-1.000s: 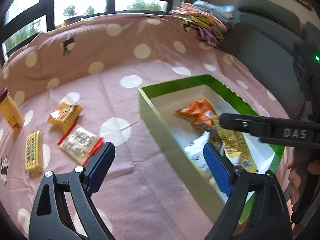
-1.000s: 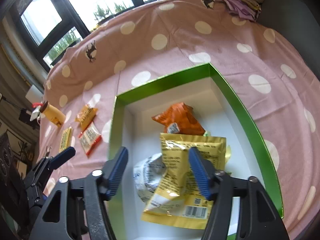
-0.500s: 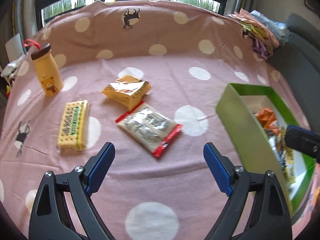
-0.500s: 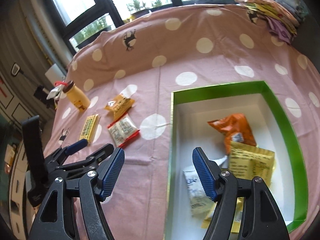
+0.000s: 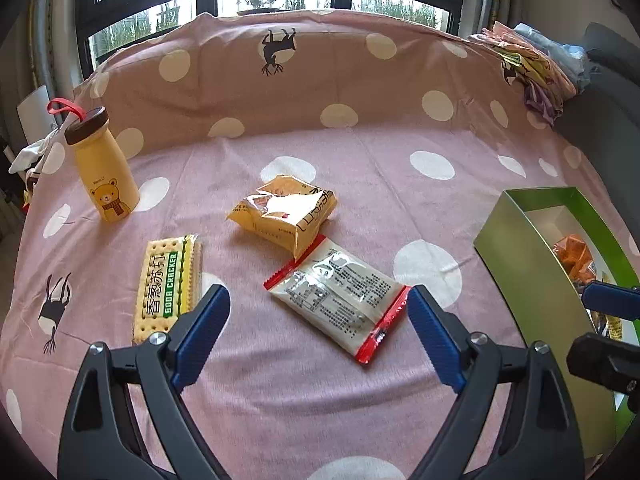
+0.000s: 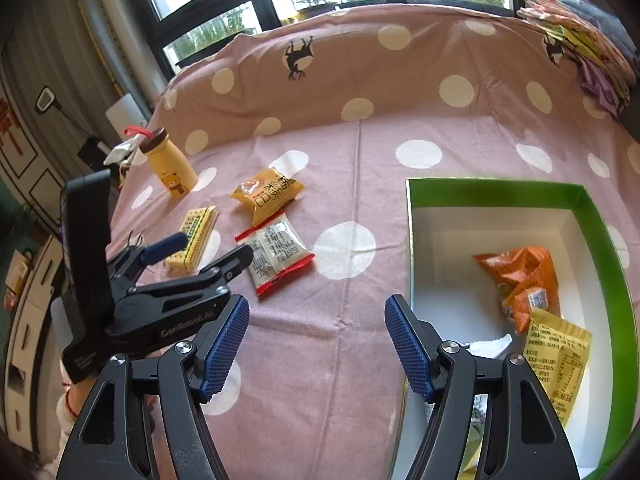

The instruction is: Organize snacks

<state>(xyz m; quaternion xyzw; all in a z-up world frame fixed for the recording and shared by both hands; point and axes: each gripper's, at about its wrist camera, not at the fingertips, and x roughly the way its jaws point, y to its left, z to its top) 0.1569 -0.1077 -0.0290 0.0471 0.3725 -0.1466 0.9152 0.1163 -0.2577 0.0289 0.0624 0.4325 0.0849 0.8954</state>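
- Grippers first: a second ago the right gripper [image 6: 316, 344] hung over the green box [image 6: 492, 193] with a yellow packet between its blue pads; now its jaws stand spread and empty, over the pink cloth [image 6: 360, 184] just left of the box.
- That yellow packet [image 6: 556, 364] now lies inside the box, so one more snack looks stowed.
- The left gripper [image 5: 316, 336] has swung from the box to the loose snacks left of it; its jaws are spread wide, empty, framing the red-edged clear packet [image 5: 340, 300] without touching it. That is probably the next pick.
- In the box: an orange packet [image 6: 520, 280], the yellow packet overlapping its near end, and a white wrapper [image 6: 490, 346] partly hidden.
- Left of the box, on the cloth: the red-edged packet, a yellow foil pouch [image 5: 284, 212] touching it, a soda cracker pack [image 5: 166, 284] further left, and a yellow bear bottle [image 5: 106, 172] furthest.
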